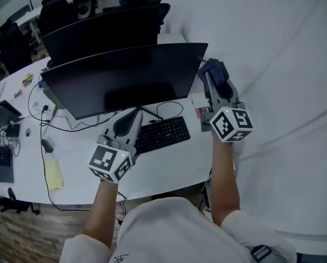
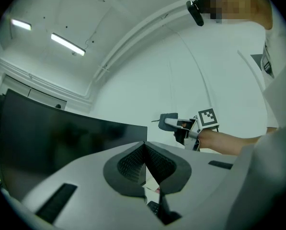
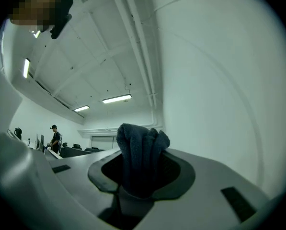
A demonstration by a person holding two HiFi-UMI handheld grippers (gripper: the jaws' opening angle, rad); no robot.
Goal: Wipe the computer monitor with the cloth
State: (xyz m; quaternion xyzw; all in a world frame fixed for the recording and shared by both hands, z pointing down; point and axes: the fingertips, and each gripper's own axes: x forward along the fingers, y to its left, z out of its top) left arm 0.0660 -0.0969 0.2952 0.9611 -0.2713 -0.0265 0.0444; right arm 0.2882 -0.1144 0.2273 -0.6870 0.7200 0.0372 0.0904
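Cloth gripped, poised at the monitor's corner
The right gripper [image 1: 213, 76] has its jaws clamped on a bunched dark blue terry cloth [image 3: 140, 152], just off the upper right corner of the wide black computer monitor [image 1: 125, 78] on the white desk [image 1: 168, 166]; I cannot tell whether it touches. The left gripper [image 1: 129, 119] hovers below the screen over the black keyboard [image 1: 164, 133], jaws closed on nothing. I judge the cloth ready and nearly the whole screen left to wipe

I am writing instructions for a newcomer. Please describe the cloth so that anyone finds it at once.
Find the nearer black monitor on the white desk. By its upper right corner, the right tool grips the cloth. It is the only soft, dark blue, bunched thing.
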